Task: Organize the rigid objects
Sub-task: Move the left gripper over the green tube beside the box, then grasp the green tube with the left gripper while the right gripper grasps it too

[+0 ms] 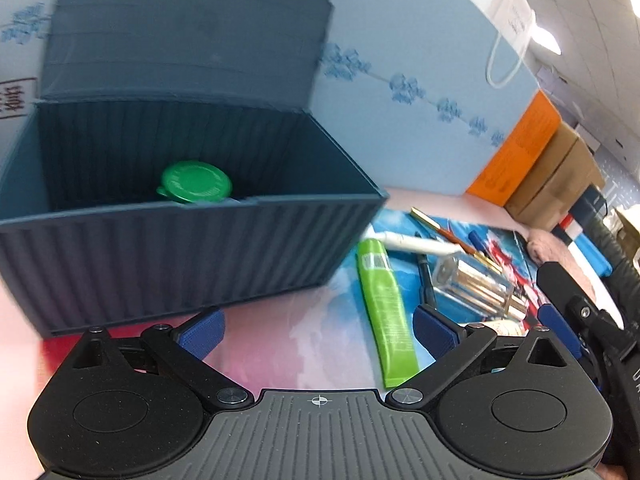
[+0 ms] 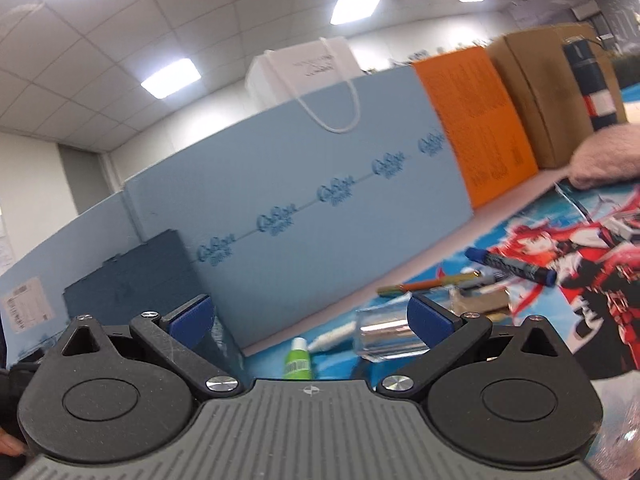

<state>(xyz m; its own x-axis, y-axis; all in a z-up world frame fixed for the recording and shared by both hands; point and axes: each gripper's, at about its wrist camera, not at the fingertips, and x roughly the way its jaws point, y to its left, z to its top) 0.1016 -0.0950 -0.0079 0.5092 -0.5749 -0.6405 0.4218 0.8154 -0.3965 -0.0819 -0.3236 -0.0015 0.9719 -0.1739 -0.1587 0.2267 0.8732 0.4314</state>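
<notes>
Both grippers, left (image 1: pixel 318 330) and right (image 2: pixel 308 318), have fingers spread, grasping nothing; the green plastic tube's (image 1: pixel 386 312) label is blurred, and the ribbed dark-blue container-shaped box (image 1: pixel 172 248) holds a green round lid (image 1: pixel 196 182).

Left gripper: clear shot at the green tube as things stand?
Probably yes. The left gripper is open, and the green tube lies flat on the mat between its fingers' line, nothing on top.

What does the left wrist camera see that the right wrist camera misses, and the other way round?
Only the left view looks into the open blue bin, where a green lid lies, and it catches the right gripper at its edge. Only the right view shows the ceiling lights and a blue marker. Both show the green tube, the clear bottle and the orange box.
</notes>
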